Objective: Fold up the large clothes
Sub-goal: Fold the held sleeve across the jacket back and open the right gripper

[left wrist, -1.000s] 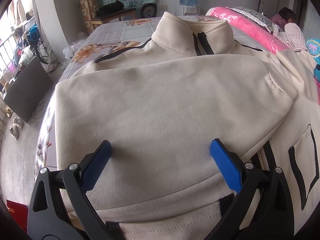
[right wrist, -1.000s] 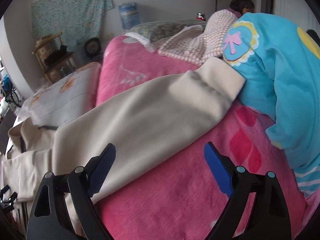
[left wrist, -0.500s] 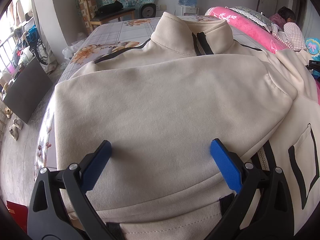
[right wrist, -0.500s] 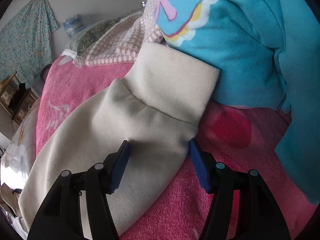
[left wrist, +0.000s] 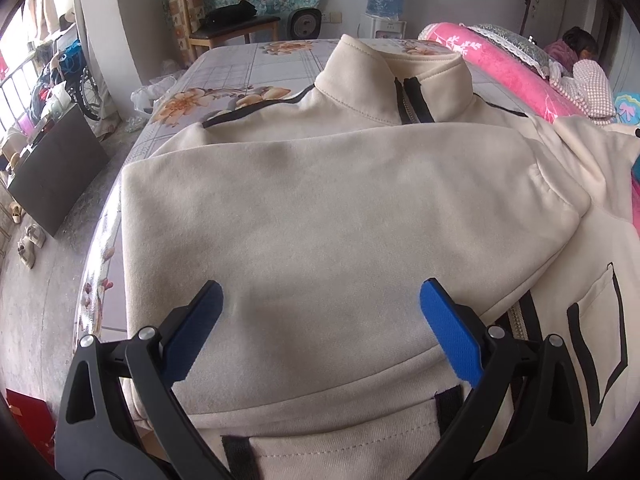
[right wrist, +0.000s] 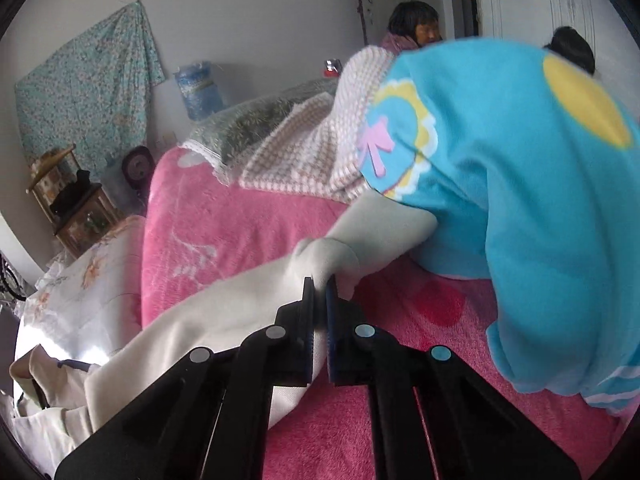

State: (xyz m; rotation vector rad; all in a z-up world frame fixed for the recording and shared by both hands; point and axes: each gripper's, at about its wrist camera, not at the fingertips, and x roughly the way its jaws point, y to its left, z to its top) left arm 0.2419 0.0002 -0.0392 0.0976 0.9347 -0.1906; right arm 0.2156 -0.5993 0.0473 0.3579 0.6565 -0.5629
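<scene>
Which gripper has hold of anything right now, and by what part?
The right gripper is shut on the cream jacket's sleeve, pinching it just behind the cuff. The left gripper is open over the jacket, holding nothing.

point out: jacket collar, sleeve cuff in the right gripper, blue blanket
jacket collar (left wrist: 360, 76), left wrist view, on the beige front left of the zipper.
sleeve cuff (right wrist: 384, 236), right wrist view, on the ribbed end beyond the shut fingers.
blue blanket (right wrist: 520, 200), right wrist view, on the plain blue area.
</scene>
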